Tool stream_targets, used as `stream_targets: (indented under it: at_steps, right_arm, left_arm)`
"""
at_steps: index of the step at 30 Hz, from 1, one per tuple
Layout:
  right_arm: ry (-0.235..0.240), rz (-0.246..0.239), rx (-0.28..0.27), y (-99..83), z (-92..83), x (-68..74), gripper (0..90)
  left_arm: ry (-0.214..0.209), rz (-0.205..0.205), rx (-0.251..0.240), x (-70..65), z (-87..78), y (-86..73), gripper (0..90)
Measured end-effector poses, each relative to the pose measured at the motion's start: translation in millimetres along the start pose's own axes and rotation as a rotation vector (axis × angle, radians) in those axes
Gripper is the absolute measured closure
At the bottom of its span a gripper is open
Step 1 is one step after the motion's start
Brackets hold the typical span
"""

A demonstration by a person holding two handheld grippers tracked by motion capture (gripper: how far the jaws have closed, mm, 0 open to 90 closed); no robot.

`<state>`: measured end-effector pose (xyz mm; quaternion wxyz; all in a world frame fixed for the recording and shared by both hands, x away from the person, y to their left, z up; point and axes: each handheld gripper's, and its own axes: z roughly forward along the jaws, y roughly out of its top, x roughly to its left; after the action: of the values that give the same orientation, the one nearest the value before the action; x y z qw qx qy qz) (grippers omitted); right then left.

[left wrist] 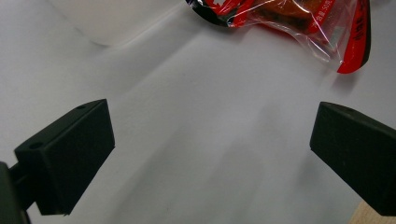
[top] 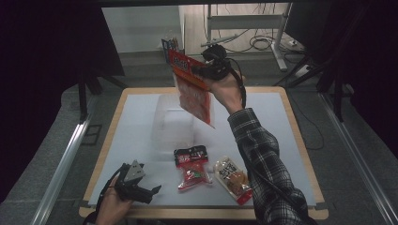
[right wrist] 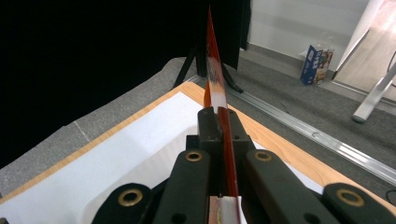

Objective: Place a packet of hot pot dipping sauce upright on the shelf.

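Observation:
High over the table, my right gripper (top: 199,70) is shut on the top edge of a flat red-orange snack packet (top: 195,96). The packet hangs down over a clear plastic container (top: 170,123) at the table's middle. The right gripper view looks along that packet (right wrist: 215,88) edge-on, pinched between the closed jaws of my right gripper (right wrist: 219,122). My left gripper (top: 151,193) rests low at the front left corner, open, with nothing between its fingers (left wrist: 70,158). A red and black packet (top: 191,166) and a bread packet (top: 233,179) lie flat near the front edge.
The white mat (top: 136,140) covers a wooden table (top: 300,140). The left gripper view has the red packet (left wrist: 303,21) at its top and the container's edge (left wrist: 105,23) at its upper left. A blue carton (right wrist: 317,58) stands on the floor beyond the table.

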<state>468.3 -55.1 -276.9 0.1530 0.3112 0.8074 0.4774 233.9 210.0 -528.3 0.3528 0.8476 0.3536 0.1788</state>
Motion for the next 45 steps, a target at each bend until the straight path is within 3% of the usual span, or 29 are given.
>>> stream_targets:
  at_steps: [15, 23, 37, 43, 45]
  right_arm:
    - [-0.006, -0.004, -0.018, 17.8, 36.2, 19.1, 88.8]
    - [-0.009, -0.005, -0.020, 18.0, 62.7, 29.0, 88.8]
    - [0.009, 0.026, 0.017, -8.0, 103.1, 32.9, 88.8]
    - [0.007, 0.008, 0.039, -24.5, 107.1, 27.9, 88.6]
    - [0.022, 0.029, 0.021, -29.4, 103.7, 22.3, 88.6]
  left_arm:
    - [-0.009, 0.008, 0.001, -2.9, 1.3, 1.5, 0.0]
    - [-0.009, 0.013, 0.005, -3.7, 1.6, 1.7, 0.0]
    - [-0.007, 0.019, 0.011, -4.9, 2.7, 2.0, 0.0]
    - [-0.003, 0.023, 0.014, -4.9, 2.5, 2.0, 0.0]
    - [-0.003, 0.025, 0.018, -4.8, 2.4, 2.0, 0.0]
